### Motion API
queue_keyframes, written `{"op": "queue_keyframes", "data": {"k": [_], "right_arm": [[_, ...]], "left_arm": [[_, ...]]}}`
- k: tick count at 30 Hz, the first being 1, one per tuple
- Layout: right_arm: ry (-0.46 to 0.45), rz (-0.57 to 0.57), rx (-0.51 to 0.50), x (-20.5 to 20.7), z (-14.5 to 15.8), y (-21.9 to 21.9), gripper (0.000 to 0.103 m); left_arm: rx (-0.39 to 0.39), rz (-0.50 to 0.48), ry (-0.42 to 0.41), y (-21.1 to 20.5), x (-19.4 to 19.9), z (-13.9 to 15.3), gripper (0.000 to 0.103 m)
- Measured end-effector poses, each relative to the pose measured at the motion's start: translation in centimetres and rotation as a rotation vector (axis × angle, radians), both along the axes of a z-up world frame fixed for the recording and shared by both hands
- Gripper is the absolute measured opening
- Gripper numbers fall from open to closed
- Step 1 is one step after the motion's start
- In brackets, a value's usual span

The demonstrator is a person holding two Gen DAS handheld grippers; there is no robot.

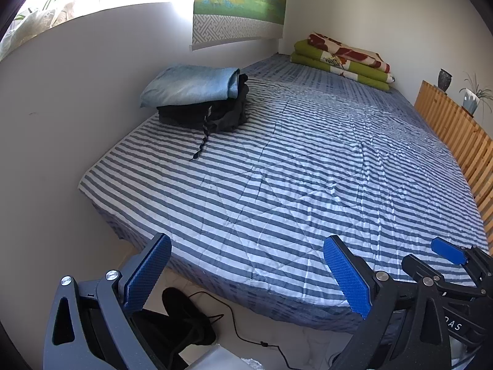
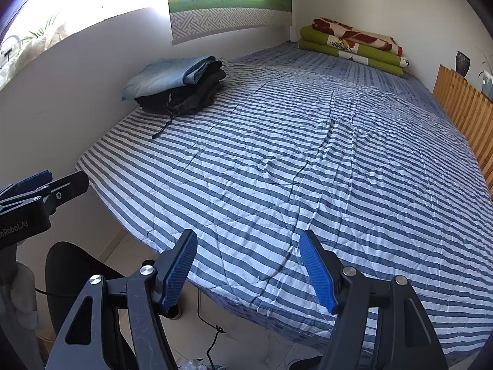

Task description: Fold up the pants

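Bedspread (image 2: 308,169), striped blue and white, quilted, lightly creased: it is filling the middle and right of both views, and nothing is lying on its near half.

Blankets (image 1: 342,58), green and patterned, are sitting folded at the upper right, against the far wall.

Pants (image 1: 200,98), the task's item: a folded stack is resting at upper left of centre, hard against the wall, pale blue denim on top and darker pairs beneath. I am judging these already folded; I am finding no loose pair on the bed in either view.

Handling, as a guess: denim is looking heavier and stiffer, likely to hold a crease; the dark pairs are looking softer and limper, likely to sag. I am reckoning the waistband corners or the hems the best places to pinch.

Drawstring (image 1: 201,141), dark and knotted, is trailing from the stack toward the near edge; it could snag.

Left gripper (image 1: 246,274), at the bottom of its view, is standing wide apart and holding nothing.

Right gripper (image 2: 249,274), likewise low in its frame, is gaping somewhat less widely, also empty, hanging over the near edge of the bed, well apart from the stack.
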State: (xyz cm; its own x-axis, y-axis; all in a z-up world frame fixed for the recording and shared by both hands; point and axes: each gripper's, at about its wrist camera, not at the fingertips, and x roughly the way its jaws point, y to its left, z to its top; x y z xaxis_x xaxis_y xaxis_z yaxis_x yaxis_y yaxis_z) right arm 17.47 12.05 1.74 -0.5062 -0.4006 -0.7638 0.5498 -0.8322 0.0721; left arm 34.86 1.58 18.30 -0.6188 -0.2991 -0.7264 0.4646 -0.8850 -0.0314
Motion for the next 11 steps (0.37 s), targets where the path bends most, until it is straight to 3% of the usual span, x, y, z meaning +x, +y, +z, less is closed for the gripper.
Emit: {"op": "queue_keyframes", "data": {"k": [11], "right_arm": [[-0.015,-0.005,-0.003,-0.8,-0.4,0.1,0.065]], "left_arm": [[0.005,-0.011,-0.017,-0.1,-1.4,-0.7,0.101]]}}
